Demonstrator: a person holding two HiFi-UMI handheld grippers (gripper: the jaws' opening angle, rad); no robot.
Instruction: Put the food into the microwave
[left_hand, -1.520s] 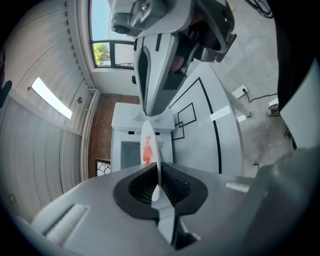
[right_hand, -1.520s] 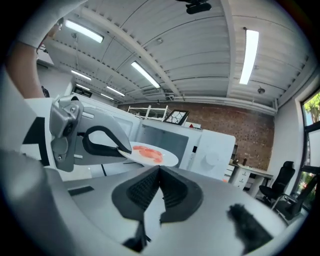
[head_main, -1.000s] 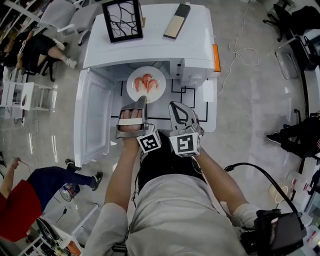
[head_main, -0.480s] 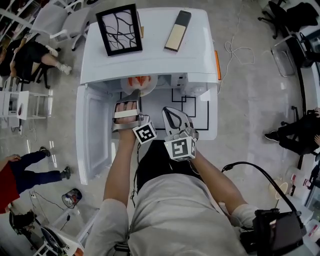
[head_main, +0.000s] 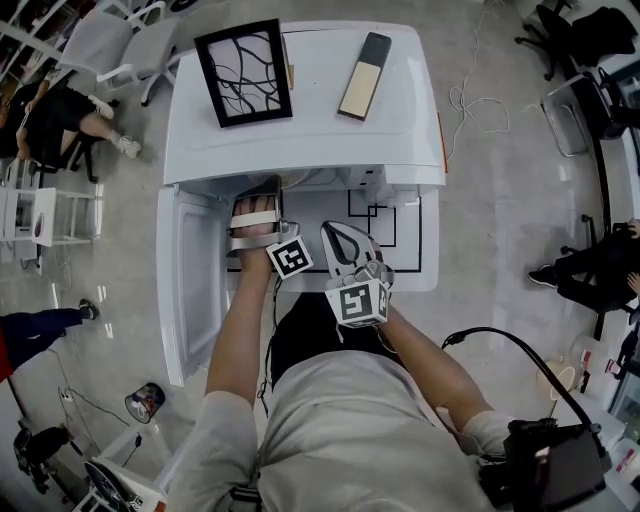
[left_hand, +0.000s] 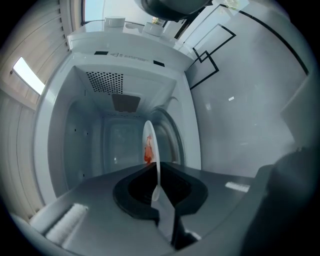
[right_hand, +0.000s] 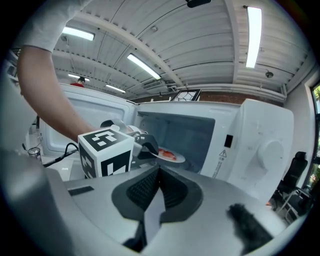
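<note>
1. Change since a second ago: the plate (left_hand: 150, 142) lay in full sight of the head view, over the surface (head_main: 405, 250) in front of the open microwave (head_main: 300, 115). It has since gone in under the microwave's top, which hides it from above.
2. The left gripper (head_main: 262, 192) has moved forward with it, so its tips now reach the mouth of the cavity. The right gripper (head_main: 337, 236) has shifted forward only slightly.
3. The left fingers pinch the near rim of the plate. In the left gripper view the plate shows edge-on, with the red food (left_hand: 148, 152) on it and the cavity walls behind.
4. From the right gripper view the plate sits just inside the opening. Whether it touches the cavity floor cannot be told.
5. The right fingers are pressed together with nothing between them.
6. The left forearm stretches straight ahead toward the opening, with the gripper tipped a little downward. The door (head_main: 188, 280) stands swung open to its left.
7. The right arm is bent, its gripper held just beside and behind the left one, above the surface.
8. A framed picture (head_main: 244, 72) and a slim black-and-tan bar (head_main: 364, 62) lie on the microwave's top.
</note>
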